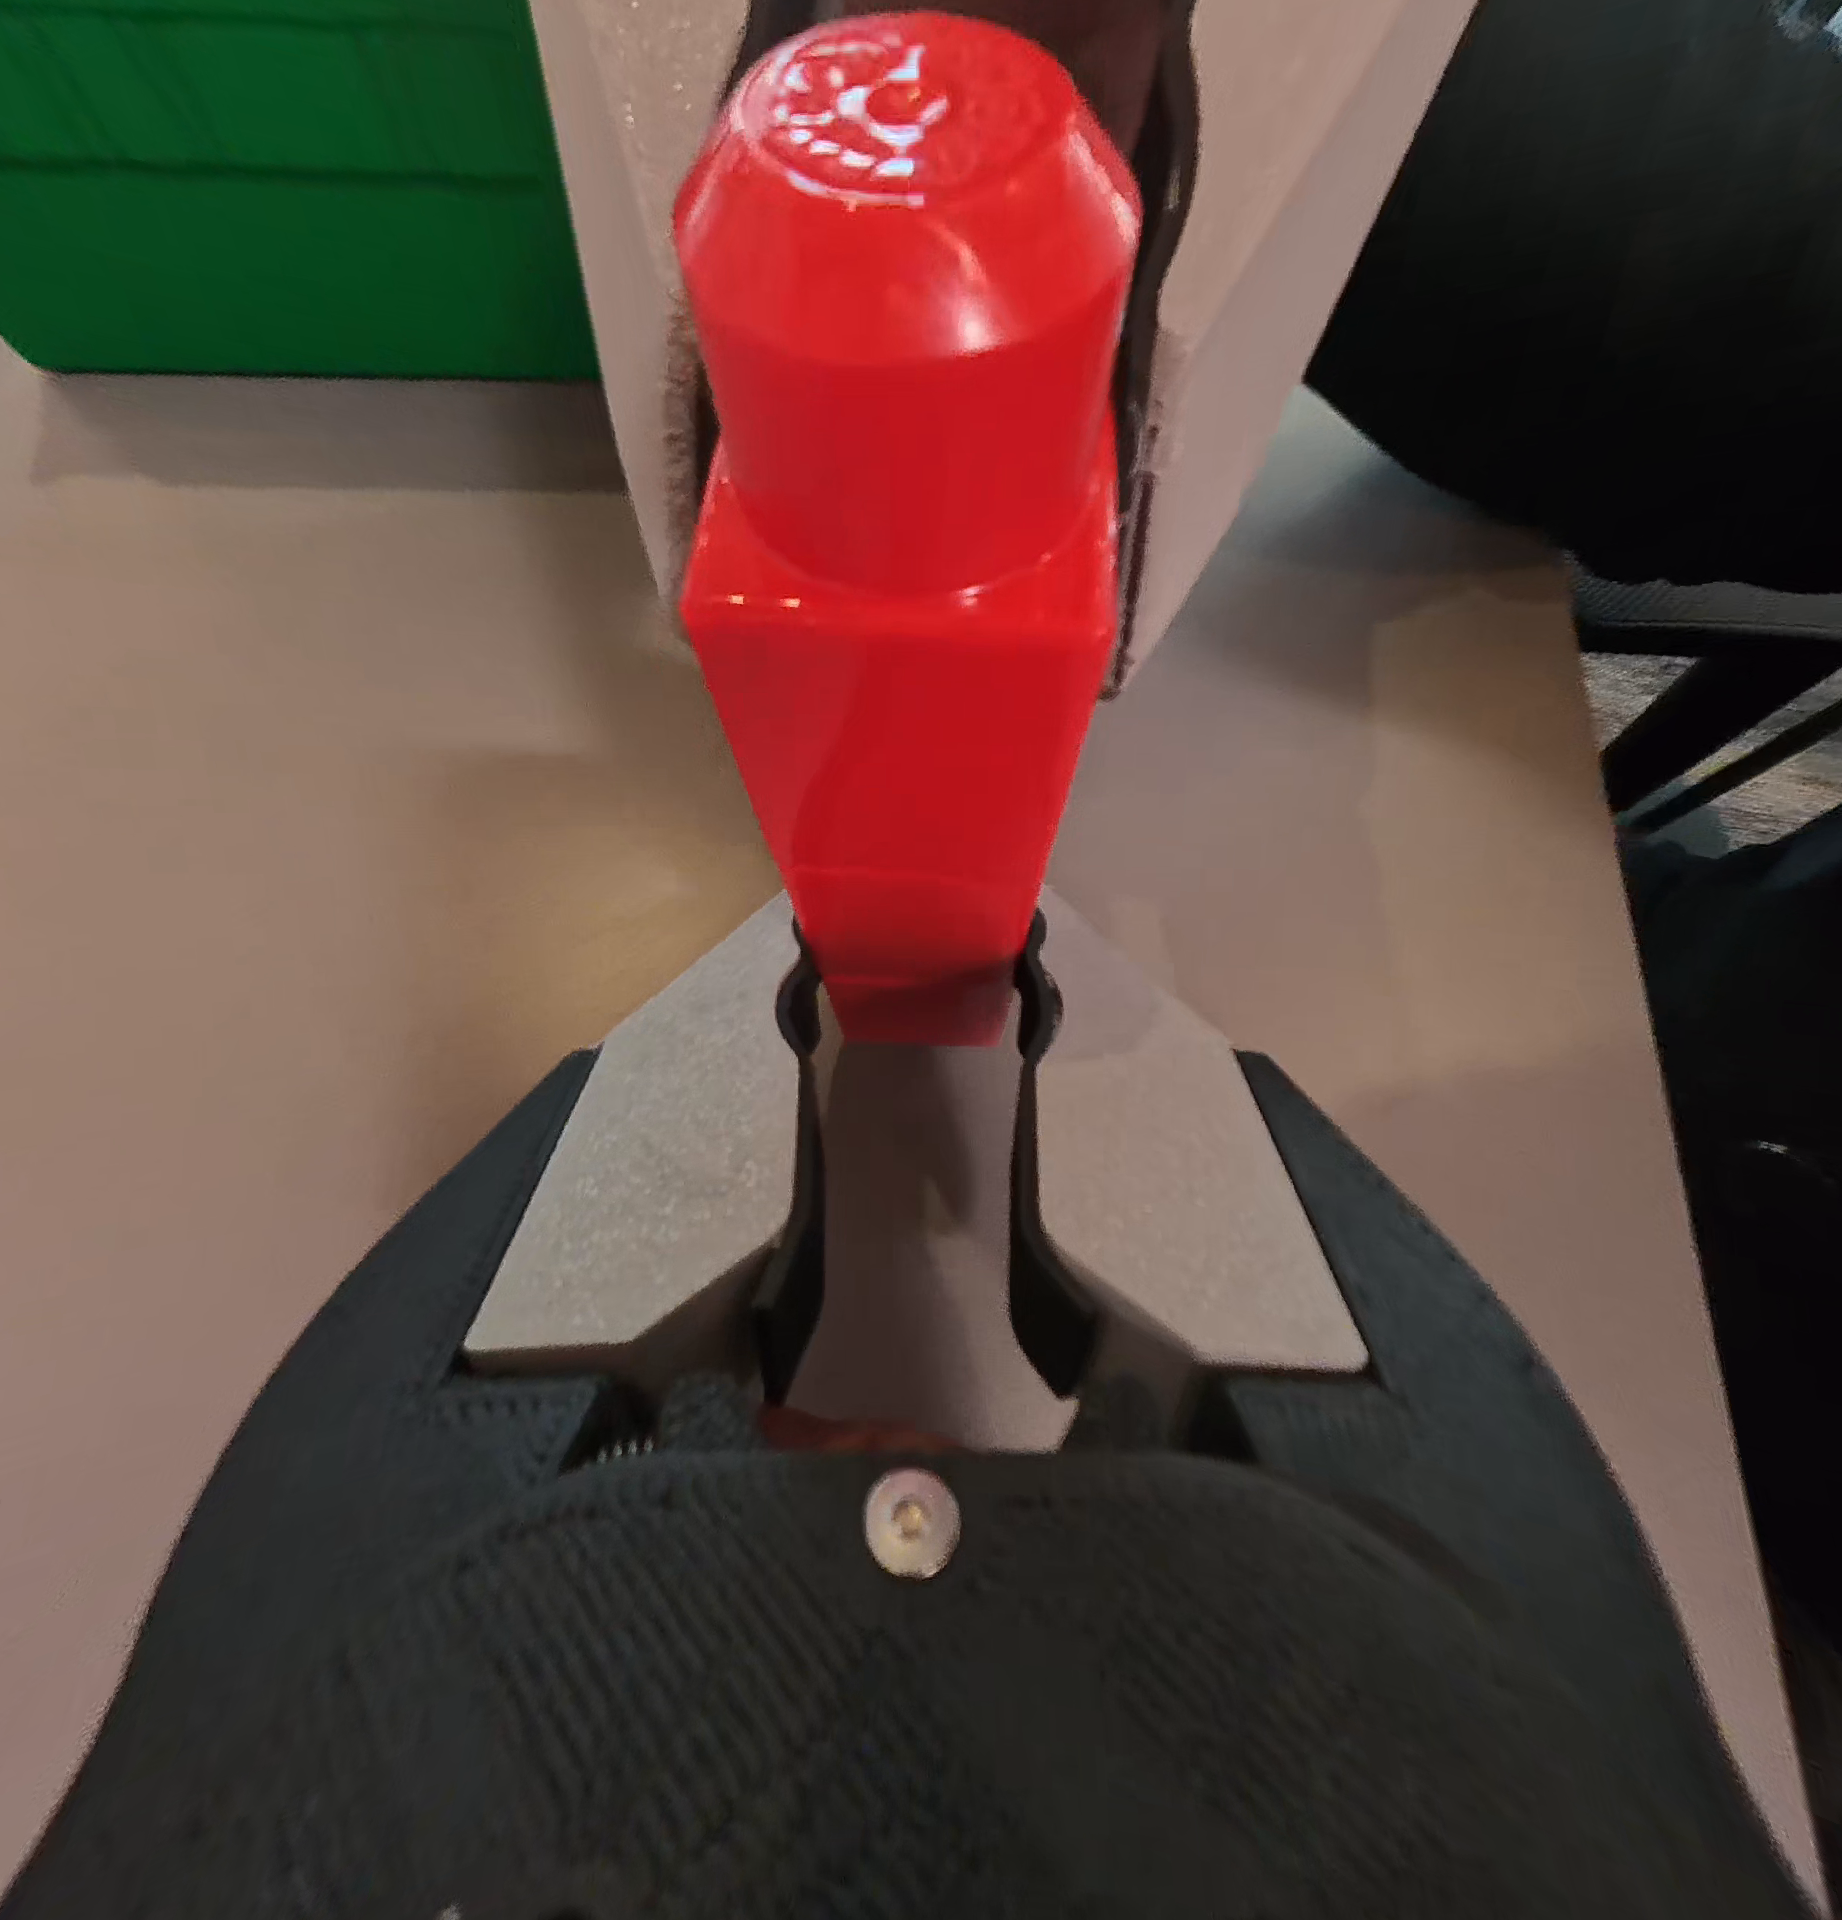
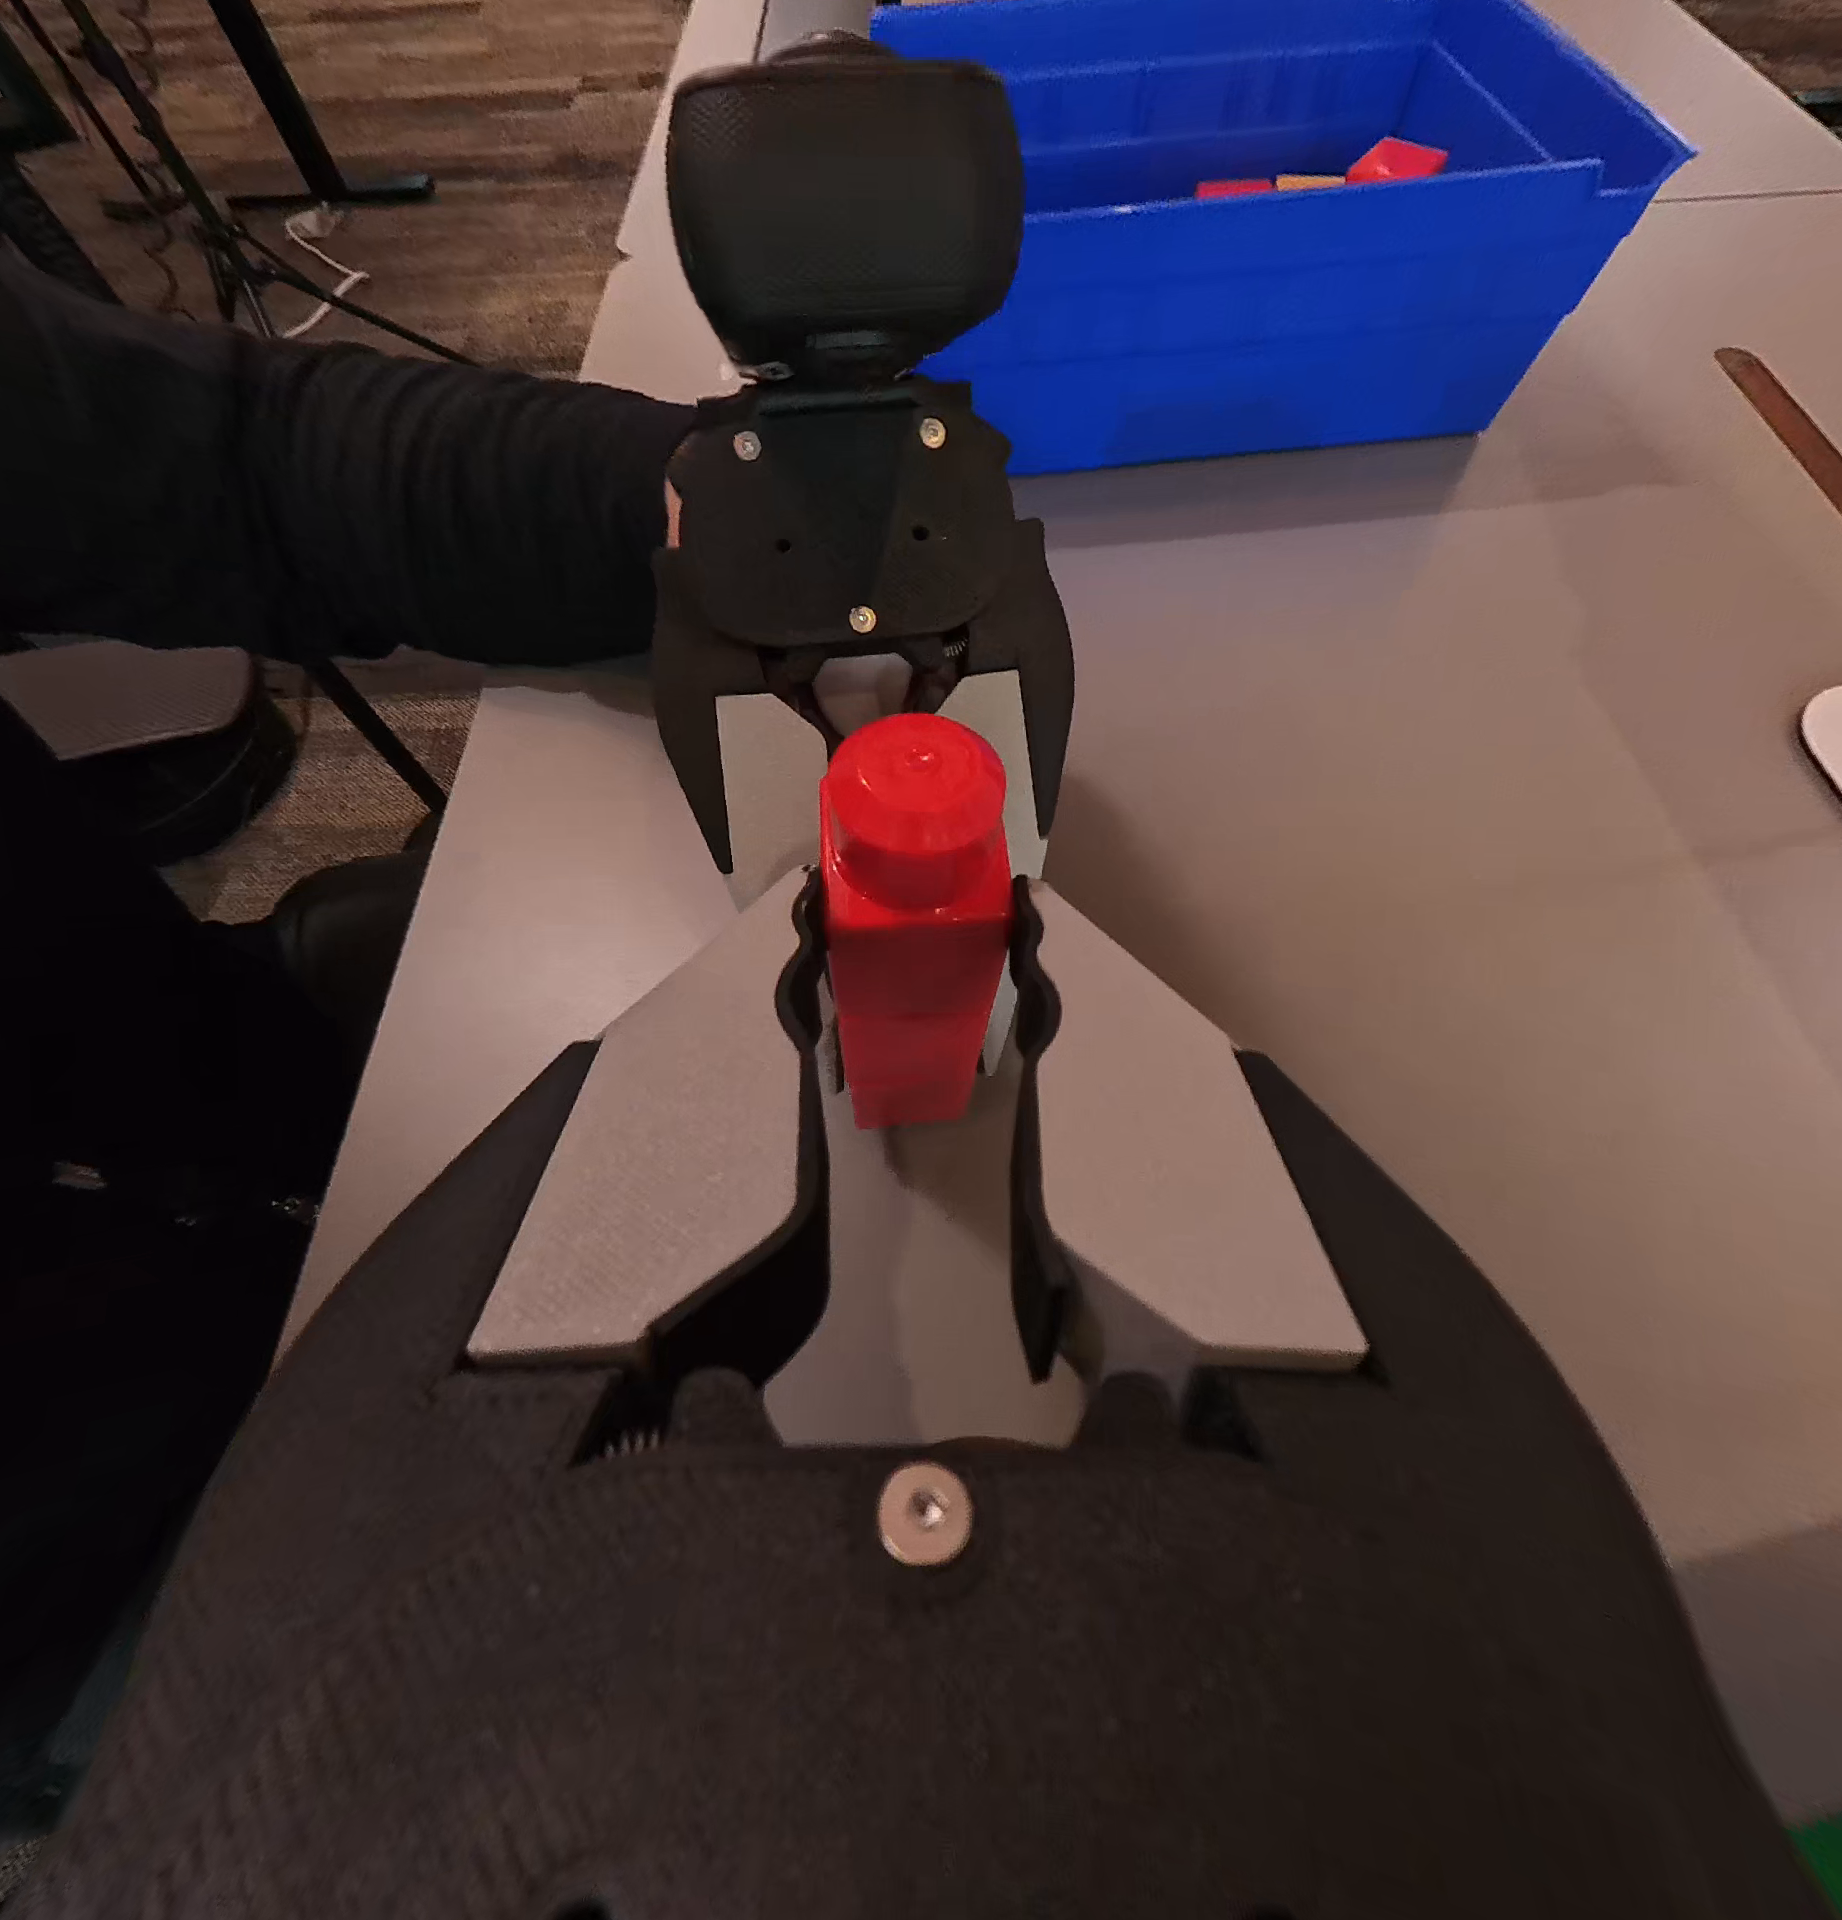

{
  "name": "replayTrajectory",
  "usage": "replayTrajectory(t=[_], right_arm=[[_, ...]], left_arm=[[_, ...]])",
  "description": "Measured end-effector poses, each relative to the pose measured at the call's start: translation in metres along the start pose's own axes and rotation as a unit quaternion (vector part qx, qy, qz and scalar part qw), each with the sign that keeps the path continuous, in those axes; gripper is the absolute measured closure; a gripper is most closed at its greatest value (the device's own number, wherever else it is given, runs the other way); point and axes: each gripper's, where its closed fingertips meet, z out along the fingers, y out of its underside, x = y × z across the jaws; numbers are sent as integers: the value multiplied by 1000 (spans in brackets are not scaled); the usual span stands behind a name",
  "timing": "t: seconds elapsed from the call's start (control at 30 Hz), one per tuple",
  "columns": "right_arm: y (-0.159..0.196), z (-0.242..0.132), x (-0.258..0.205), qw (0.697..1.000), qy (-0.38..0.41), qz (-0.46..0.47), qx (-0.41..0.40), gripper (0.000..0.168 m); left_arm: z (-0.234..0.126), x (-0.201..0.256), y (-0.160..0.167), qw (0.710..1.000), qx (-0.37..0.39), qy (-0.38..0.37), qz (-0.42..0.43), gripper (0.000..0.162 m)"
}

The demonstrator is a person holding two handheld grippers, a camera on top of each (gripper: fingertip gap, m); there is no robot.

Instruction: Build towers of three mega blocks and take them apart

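We've got the grey table [image 2: 1416, 935] filling most of the right wrist view, running from the lower edge up to the top of the frame. Next biggest is the blue bin [image 2: 1260, 281] at the upper right, sitting on the table with a few red and tan blocks [image 2: 1395, 161] inside its far compartment. A dark sleeve [image 2: 325, 488] comes in from the left edge at mid height. In the left wrist view a green box [image 1: 252, 177] fills the upper left corner, resting on the table.

Our right gripper [image 2: 917, 966] sits at frame centre, pinched narrow around the upper part of the red tower [image 2: 912, 977], one pad on each side of it. The tower stands upright at the middle of the frame, stud on top; its base sits low over the table, though we can't tell if it touches.

Our left gripper [image 1: 917, 982] is clamped on the bottom block of the same tower, which rises up the centre of that view. From the right wrist view it shows just behind the tower, facing us.
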Motion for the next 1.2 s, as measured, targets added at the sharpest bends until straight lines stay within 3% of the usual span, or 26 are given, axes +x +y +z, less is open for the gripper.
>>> replayTrajectory(t=[0.3, 0.47, 0.57, 0.7, 0.83, 1.0, 1.1, 1.2], right_arm=[[-11, 2, 5, 999, 0, 20, 47, 135], [-7, 11, 18, 997, 9, 50, 56, 115], [4, 22, 12, 998, -21, 56, 34, 134], [2, 22, 18, 999, 12, 31, 32, 135], [-35, -5, 25, 990, 54, 18, 133, 135], [-71, -79, 53, 937, 231, -17, 260, 135], [-86, -157, 58, 859, 378, -47, 343, 134], [-65, -224, 74, 788, 510, -28, 345, 134]], left_arm=[[-5, -2, -7, 999, 36, 19, -29, 128], [-11, -13, -9, 997, 57, 12, -56, 128], [-8, -10, -8, 997, 53, 13, -55, 128], [-9, -20, -11, 996, 67, -12, -60, 125], [-16, -39, -14, 991, 89, -58, -77, 97], [-19, -69, -10, 981, 97, -137, -97, 94], [-22, -83, -7, 973, 99, -178, -108, 104], [-26, -87, -9, 969, 112, -186, -115, 110]])
